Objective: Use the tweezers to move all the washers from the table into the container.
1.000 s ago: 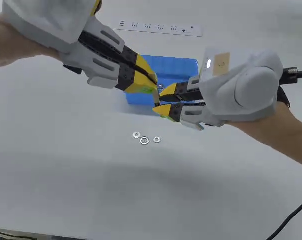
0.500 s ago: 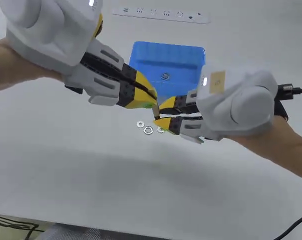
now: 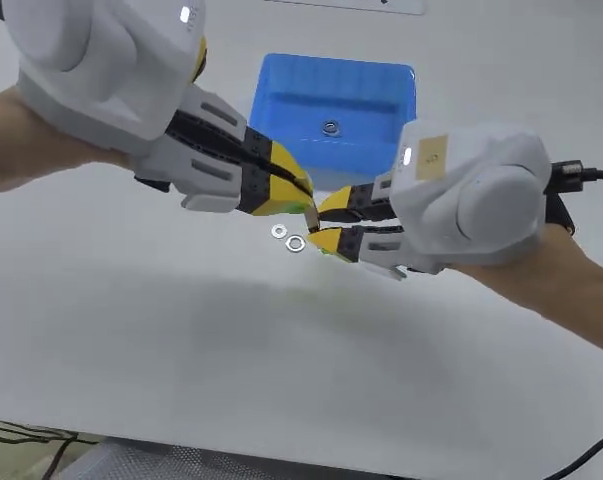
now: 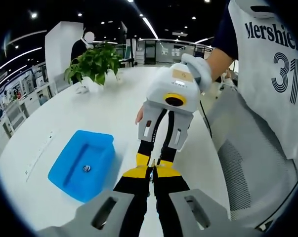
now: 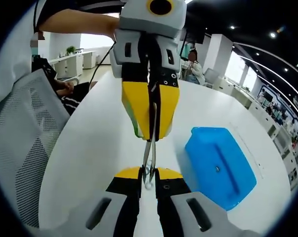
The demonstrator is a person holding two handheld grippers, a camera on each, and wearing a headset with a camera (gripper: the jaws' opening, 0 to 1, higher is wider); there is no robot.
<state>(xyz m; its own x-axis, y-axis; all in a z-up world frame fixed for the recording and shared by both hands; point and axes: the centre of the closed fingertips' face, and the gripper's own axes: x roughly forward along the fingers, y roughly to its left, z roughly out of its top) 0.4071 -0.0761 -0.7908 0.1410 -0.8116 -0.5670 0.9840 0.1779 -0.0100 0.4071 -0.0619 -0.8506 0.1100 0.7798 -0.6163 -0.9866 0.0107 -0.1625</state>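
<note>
Washers (image 3: 279, 232): two small metal rings lie close together on the white desk (image 3: 181, 340), at the centre of the head view. One more washer (image 3: 330, 128) lies inside the blue container (image 3: 281, 90), in the upper middle of the frame.

The left hand-held gripper (image 3: 299, 198) reaches in from the upper left and the right hand-held gripper (image 3: 321, 222) from the right. Their yellow tips nearly meet just right of the two loose washers. In the right gripper view, the left one is clenched on the tweezers (image 5: 149, 148). The thin steel arms run down into the right one's narrow gap, which appears pinched on their other end. Whether the tweezers carry a washer is too small to tell.

Judged from this, the job is partway done and the step in hand is lining up on the next washer. The next move calls for lowering the tips onto the nearer ring and pinching its edge. It is thin and flat on a smooth surface, so it may slide away.

The desk is plain, glossy white. The left gripper view shows an open office with ceiling lights, a potted plant (image 4: 94, 61) at upper left and a mesh chair (image 4: 257, 168) at right.
</note>
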